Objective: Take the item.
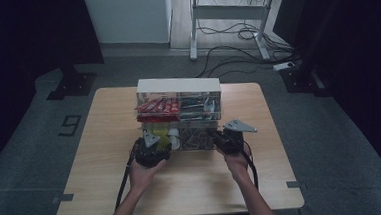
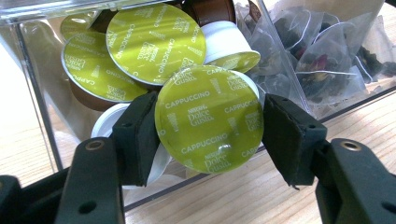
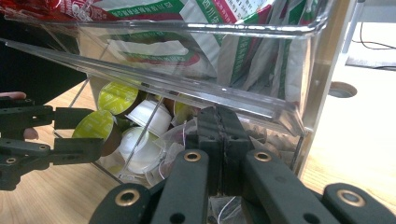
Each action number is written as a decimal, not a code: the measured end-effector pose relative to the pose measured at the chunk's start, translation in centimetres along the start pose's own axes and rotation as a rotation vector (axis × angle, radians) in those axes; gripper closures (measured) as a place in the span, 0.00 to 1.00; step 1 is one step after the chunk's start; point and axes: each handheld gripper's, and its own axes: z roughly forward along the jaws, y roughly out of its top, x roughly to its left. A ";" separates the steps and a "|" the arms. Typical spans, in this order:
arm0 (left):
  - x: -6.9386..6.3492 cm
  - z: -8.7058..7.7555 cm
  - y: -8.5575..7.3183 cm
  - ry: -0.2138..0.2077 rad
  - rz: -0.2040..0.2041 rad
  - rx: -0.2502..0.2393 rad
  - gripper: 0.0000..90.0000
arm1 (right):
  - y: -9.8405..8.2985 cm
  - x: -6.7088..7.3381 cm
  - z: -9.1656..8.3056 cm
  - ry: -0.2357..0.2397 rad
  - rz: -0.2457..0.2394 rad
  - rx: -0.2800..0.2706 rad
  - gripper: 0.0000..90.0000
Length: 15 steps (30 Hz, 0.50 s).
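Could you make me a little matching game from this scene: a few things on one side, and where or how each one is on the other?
Things:
1. Round green-lidded cappuccino coffee capsule
2. Right claw
3. Red snack packets
4. Clear bags of dried tea

Places or states:
A. Upper left compartment of the clear plastic organiser box
B. Between the black pads of the left claw
C. Shut, nothing visibly held
D. Lower compartment, beside the capsules

Pairs: 1-B, 2-C, 3-A, 4-D
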 end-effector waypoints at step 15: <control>0.1 -1.5 0.2 -0.012 0.047 -0.022 0.43 | 0.0 0.1 0.0 -0.001 -0.005 0.010 0.99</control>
